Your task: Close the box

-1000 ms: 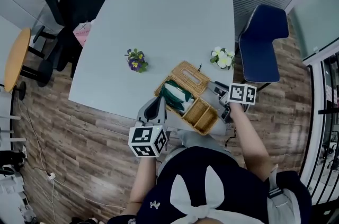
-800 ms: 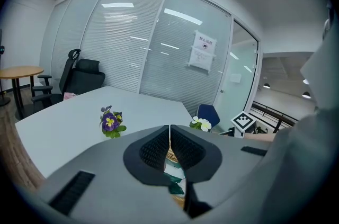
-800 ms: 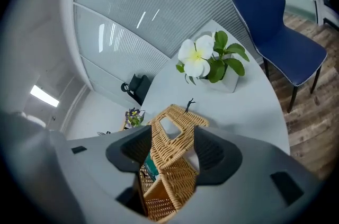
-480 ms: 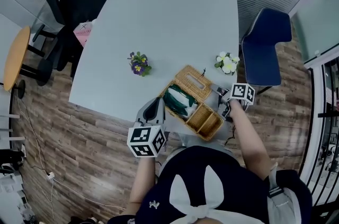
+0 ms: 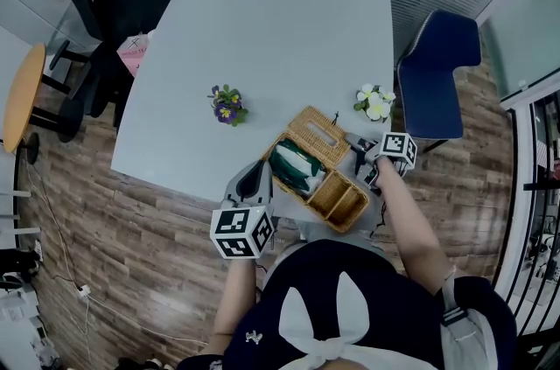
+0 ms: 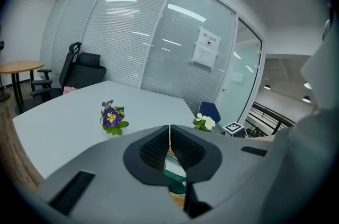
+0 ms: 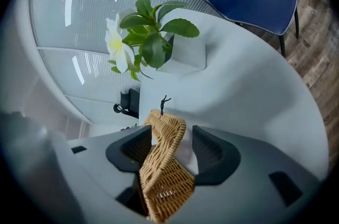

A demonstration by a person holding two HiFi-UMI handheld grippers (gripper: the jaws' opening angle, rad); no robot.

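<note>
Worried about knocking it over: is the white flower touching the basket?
Apart. The head view shows bare table between the white flower and the basket.

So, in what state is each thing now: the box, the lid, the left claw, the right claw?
box: open, with a green thing inside.
lid: raised and tilted back, not yet down.
left claw: shut, beside the box.
right claw: open, with the lid's edge between its jaws.
</note>
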